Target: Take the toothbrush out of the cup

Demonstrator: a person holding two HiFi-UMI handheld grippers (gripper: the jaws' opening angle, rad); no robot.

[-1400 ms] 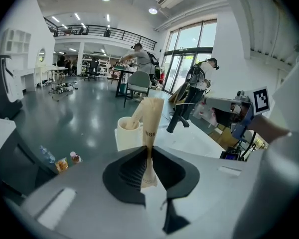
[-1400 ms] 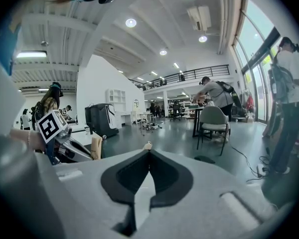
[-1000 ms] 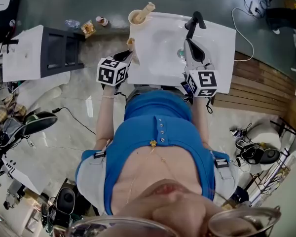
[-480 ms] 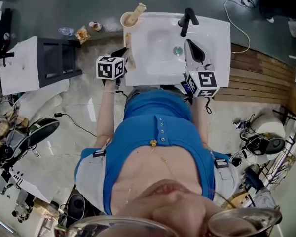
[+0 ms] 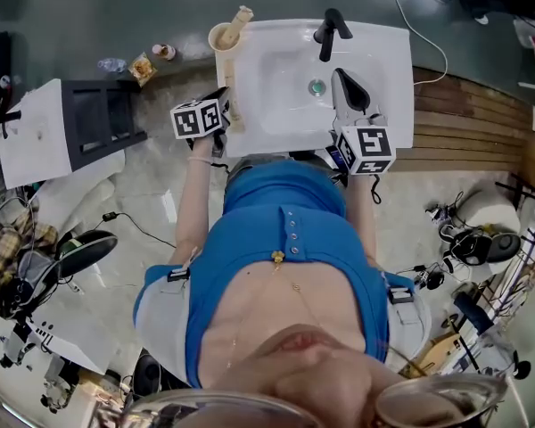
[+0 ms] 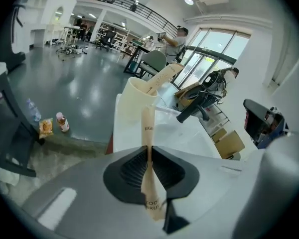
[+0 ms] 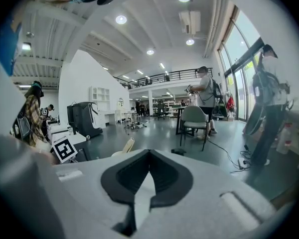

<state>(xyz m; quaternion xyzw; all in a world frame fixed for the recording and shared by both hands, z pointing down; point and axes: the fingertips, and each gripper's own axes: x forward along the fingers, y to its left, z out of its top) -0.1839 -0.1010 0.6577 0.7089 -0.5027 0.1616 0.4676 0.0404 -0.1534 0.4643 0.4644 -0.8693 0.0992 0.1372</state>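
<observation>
The sink (image 5: 374, 52) fills the upper middle of the head view, with a black faucet (image 5: 328, 32) at its top edge. The cup (image 5: 219, 37) stands on the sink's upper left corner. The toothbrush (image 5: 237, 20) is in the cup, leaning toward the upper right with its end out over the rim.

The left gripper (image 5: 225, 103) hangs at the sink's left edge, just below the cup in the frame. In the left gripper view its jaws are pressed together on a paper strip (image 6: 148, 173), which runs up from between them at the centre of the frame. The strip's top end overlaps the cup (image 6: 132, 111) in that view; whether the two touch cannot be told. The toothbrush (image 6: 164, 76) slants out of the cup toward the upper right, untouched by the jaws.

The right gripper (image 5: 346, 83) sits over the right part of the basin, below the faucet. In the right gripper view its jaws (image 7: 148, 154) meet at the tips with nothing between them.

A bottle (image 6: 63, 122) and a packet (image 6: 46, 127) lie on the floor at the left of the left gripper view.
</observation>
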